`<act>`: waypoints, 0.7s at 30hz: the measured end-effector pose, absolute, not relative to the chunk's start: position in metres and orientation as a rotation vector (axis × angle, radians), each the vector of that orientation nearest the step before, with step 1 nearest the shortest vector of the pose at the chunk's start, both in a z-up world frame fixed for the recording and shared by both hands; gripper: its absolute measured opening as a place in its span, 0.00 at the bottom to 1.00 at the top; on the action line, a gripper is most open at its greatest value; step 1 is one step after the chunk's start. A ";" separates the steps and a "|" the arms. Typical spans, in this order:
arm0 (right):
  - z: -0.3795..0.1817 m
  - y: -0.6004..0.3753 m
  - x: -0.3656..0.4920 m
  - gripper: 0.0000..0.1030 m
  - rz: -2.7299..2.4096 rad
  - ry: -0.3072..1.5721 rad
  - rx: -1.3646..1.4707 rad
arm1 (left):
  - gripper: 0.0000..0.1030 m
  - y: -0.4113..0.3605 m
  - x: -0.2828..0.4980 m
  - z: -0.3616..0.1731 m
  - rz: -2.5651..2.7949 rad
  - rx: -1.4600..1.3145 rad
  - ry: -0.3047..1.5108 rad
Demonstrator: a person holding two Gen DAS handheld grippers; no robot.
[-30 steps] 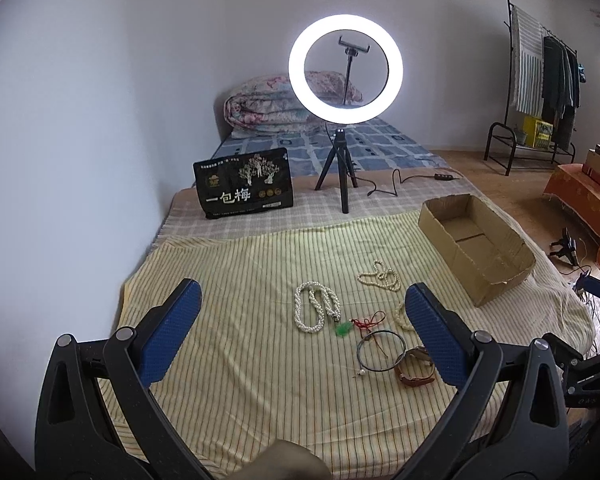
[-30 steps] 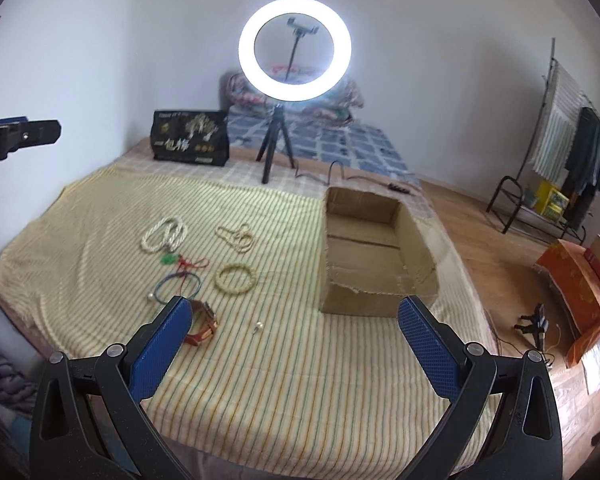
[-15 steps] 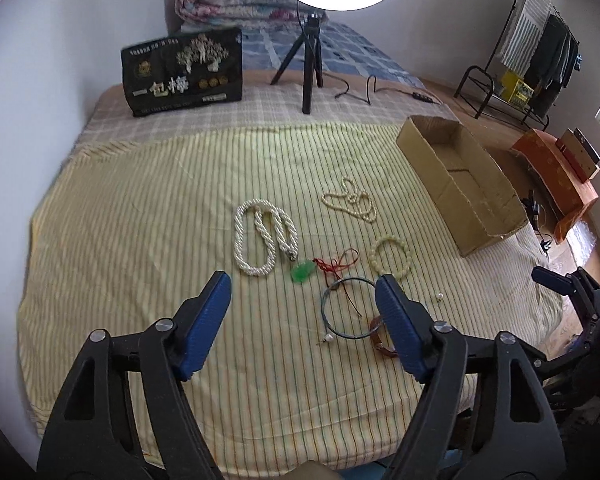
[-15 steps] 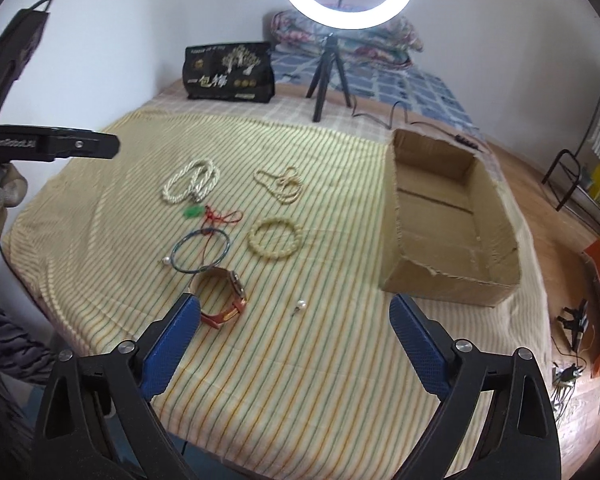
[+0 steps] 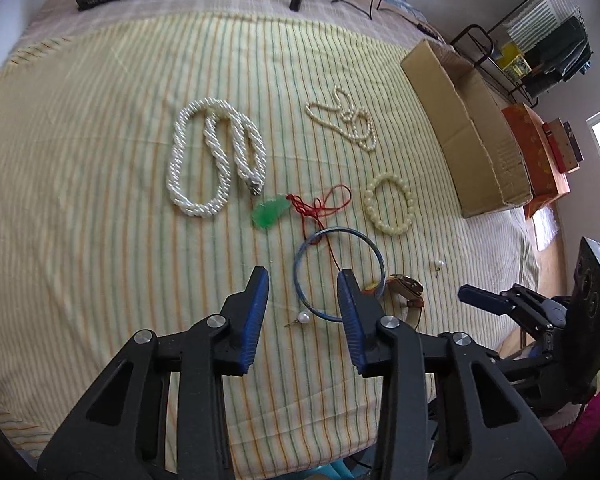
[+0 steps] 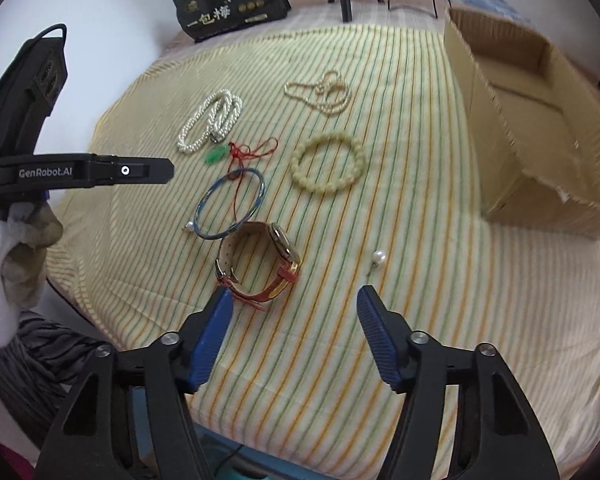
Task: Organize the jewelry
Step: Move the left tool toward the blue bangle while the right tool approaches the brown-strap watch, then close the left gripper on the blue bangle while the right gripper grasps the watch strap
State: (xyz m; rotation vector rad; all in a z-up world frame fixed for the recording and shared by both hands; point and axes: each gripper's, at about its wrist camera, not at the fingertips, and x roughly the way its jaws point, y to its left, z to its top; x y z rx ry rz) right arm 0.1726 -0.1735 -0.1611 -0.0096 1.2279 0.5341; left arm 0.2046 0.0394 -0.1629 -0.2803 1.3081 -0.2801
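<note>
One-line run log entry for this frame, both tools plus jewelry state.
left tool: open, over pearl earring | right tool: open, near watch | jewelry: all on striped cloth | cardboard box: no jewelry visible

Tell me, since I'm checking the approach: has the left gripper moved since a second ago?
Yes. The left gripper has come down and forward toward the blue bangle; the ring light that filled its view is gone.

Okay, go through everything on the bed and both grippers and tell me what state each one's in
left gripper: jaws open, empty
right gripper: jaws open, empty
cardboard box: open, looks empty
watch: strap buckled in a loop
blue bangle: flat, red cord across it
twisted pearl rope: folded in loops
thin pearl necklace: bunched
bead bracelet: flat
</note>
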 end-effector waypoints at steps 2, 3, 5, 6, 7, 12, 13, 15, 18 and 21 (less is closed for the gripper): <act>-0.167 -0.173 0.174 0.55 0.537 1.258 0.022 | 0.30 0.035 0.206 -0.171 -0.297 -0.303 1.337; -0.170 -0.174 0.175 0.50 0.540 1.274 0.046 | 0.28 0.034 0.207 -0.175 -0.310 -0.319 1.356; -0.174 -0.175 0.177 0.45 0.539 1.296 0.091 | 0.27 0.033 0.210 -0.179 -0.318 -0.344 1.376; -0.175 -0.176 0.177 0.43 0.535 1.305 0.112 | 0.27 0.033 0.211 -0.180 -0.318 -0.349 1.379; -0.176 -0.177 0.178 0.40 0.532 1.308 0.124 | 0.27 0.033 0.212 -0.181 -0.314 -0.352 1.383; -0.178 -0.176 0.182 0.34 0.522 1.327 0.148 | 0.24 0.035 0.222 -0.190 -0.295 -0.379 1.410; -0.179 -0.174 0.184 0.34 0.522 1.328 0.144 | 0.22 0.034 0.224 -0.192 -0.294 -0.377 1.416; -0.180 -0.170 0.184 0.33 0.525 1.330 0.131 | 0.22 0.032 0.226 -0.196 -0.288 -0.361 1.423; -0.182 -0.163 0.183 0.31 0.526 1.333 0.109 | 0.21 0.029 0.227 -0.201 -0.279 -0.338 1.436; -0.184 -0.159 0.185 0.30 0.520 1.329 0.090 | 0.18 0.025 0.227 -0.206 -0.268 -0.297 1.442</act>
